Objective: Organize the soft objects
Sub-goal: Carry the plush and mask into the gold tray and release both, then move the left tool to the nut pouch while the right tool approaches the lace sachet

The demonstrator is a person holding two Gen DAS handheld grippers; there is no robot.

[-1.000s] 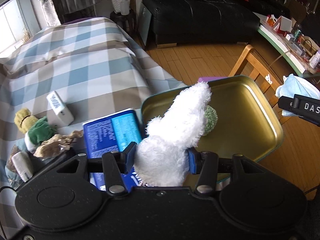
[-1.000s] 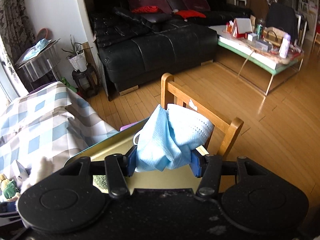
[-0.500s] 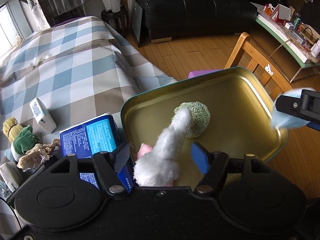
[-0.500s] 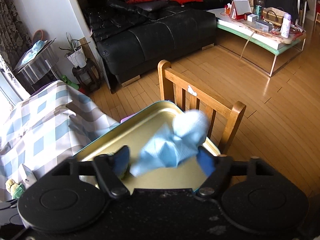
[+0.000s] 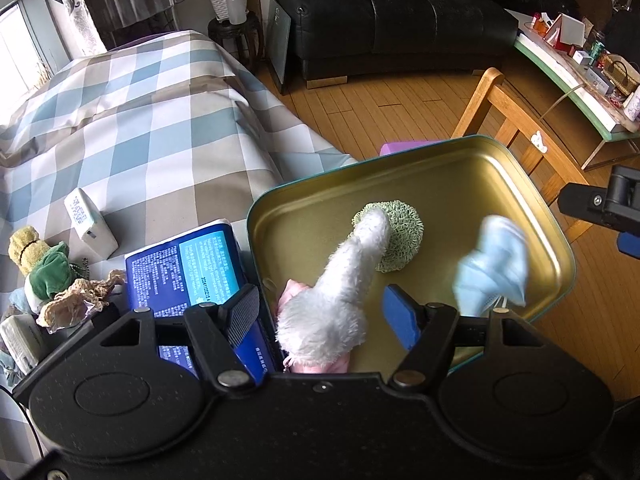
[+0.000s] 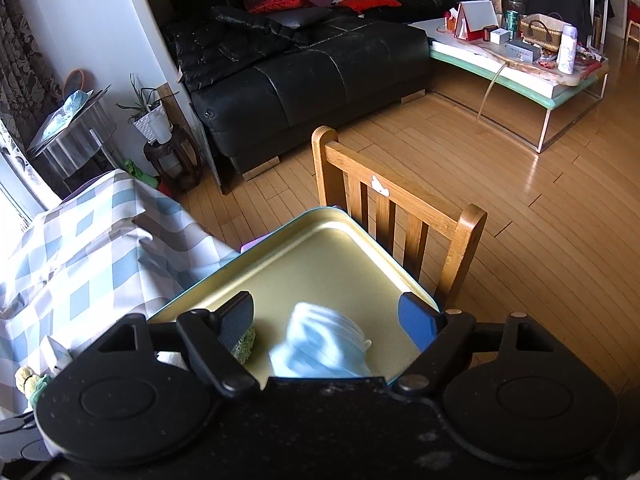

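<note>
Left wrist view: the left gripper (image 5: 320, 306) stands with its jaws apart, having just been opening; the white plush toy (image 5: 340, 292) lies loose between them in the gold tin tray (image 5: 440, 168), its tip on a green knitted pad (image 5: 404, 236). To the right of the jaws, a blurred blue face mask (image 5: 492, 266) is inside the tray. Left of the jaws spreads a checked cloth (image 5: 140, 120) carrying a blue packet (image 5: 188, 268). Beyond are wooden floor (image 5: 380, 108) and a black sofa (image 5: 392, 16)

Right wrist view: the right gripper (image 6: 328, 316) gapes too, just opened, gripping nothing; the mask (image 6: 320, 344) sits between its jaws in the tray (image 6: 340, 256). Ahead stands a wooden chair (image 6: 400, 216)
</note>
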